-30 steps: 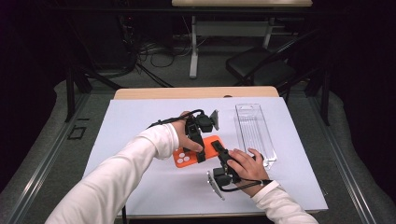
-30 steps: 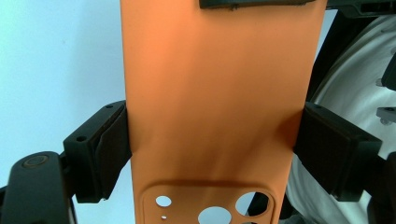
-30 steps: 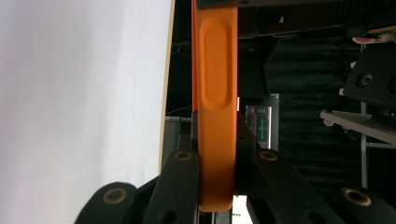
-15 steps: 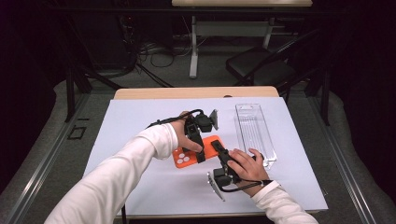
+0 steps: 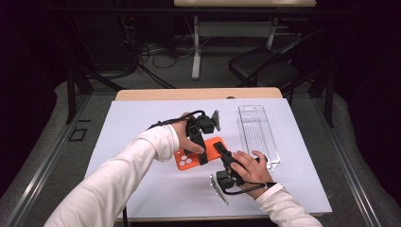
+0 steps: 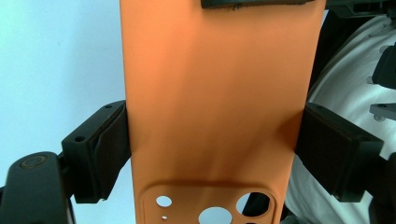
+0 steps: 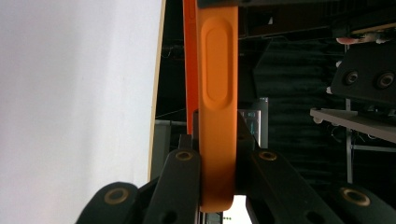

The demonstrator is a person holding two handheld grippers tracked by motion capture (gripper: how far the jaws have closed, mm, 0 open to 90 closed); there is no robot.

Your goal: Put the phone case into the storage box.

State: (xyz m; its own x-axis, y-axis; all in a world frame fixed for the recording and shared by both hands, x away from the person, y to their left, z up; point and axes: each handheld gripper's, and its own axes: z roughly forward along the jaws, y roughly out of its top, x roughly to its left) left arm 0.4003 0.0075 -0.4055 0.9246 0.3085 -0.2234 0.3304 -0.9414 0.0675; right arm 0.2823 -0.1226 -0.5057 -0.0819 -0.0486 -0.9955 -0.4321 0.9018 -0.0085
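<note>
An orange phone case (image 5: 188, 159) with camera holes is held just above the white table cover, between both grippers. My left gripper (image 5: 202, 152) reaches down over it, and in the left gripper view its pads (image 6: 100, 149) press on the two long sides of the case (image 6: 215, 93). My right gripper (image 5: 219, 147) comes in from the near right and is shut on the case's edge. In the right gripper view the case (image 7: 217, 88) stands edge-on, with that gripper (image 7: 218, 163) clamped on its lower end.
A clear plastic package tray (image 5: 257, 132) lies on the white cover (image 5: 137, 123) to the right of the hands. The wooden table edge (image 5: 198, 93) is at the back, with a dark chair (image 5: 269, 71) and cables on the floor beyond.
</note>
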